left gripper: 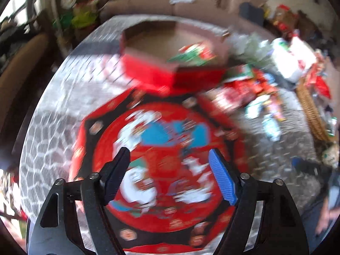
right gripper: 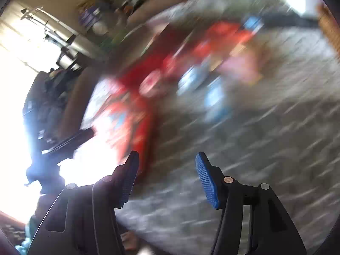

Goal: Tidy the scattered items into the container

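Roughly counted, I see one red octagonal box (left gripper: 170,68) standing open on the grey patterned table (left gripper: 48,131), one red octagonal lid (left gripper: 161,170) lying flat in front of it, and one packet (left gripper: 195,55) inside the box; the heap of scattered packets (left gripper: 255,97) to the right is too blurred to number. My left gripper (left gripper: 169,161) hangs over the lid, jaws spread wide, nothing between them. My right gripper (right gripper: 166,170) is spread too, empty, over bare table with the lid at its left; that view is badly smeared.
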